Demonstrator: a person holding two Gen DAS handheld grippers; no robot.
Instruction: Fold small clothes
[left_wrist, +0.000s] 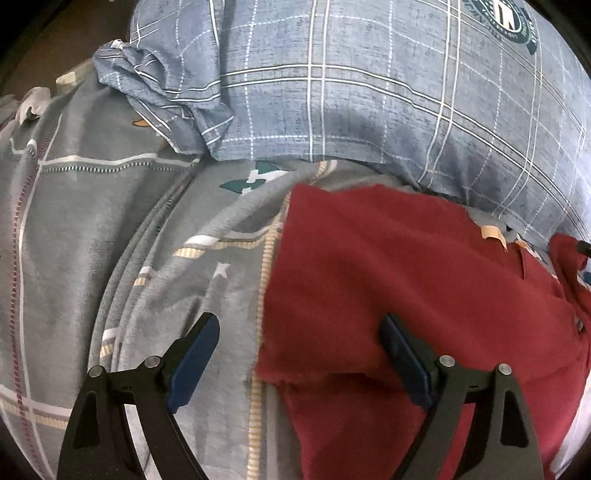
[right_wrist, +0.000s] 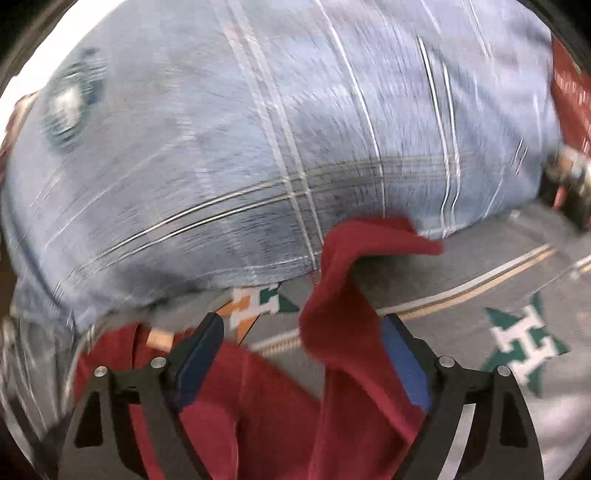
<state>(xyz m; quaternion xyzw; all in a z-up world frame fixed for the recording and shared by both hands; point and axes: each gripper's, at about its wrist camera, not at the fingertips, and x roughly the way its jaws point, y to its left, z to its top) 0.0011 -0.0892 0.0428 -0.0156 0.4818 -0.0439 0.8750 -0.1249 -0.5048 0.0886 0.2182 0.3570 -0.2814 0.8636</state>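
- Work surface: a grey bedsheet printed with stripes, stars and green emblems covers the bed.
- A blue plaid pillow, bearing a round green badge near its upper right corner, lies at the far side of the sheet.
- Task item: a dark red garment lies on the bedsheet, its far edge just beside the pillow. A tan label shows at its right portion.
- Left gripper: jaws spread wide, nothing clamped. The left finger stands over bare sheet; the right finger stands over the red fabric. The garment's left edge runs between the two fingers.
- Whether the left fingers touch the fabric cannot be told.
- Right gripper: jaws spread wide. The right wrist view is motion-blurred.
- A raised fold of the red garment stands up between the right gripper's fingers, lying against the blue pad of the right finger. Its tip reaches the lower edge of the pillow.
- More red fabric lies beneath the right gripper on the sheet.
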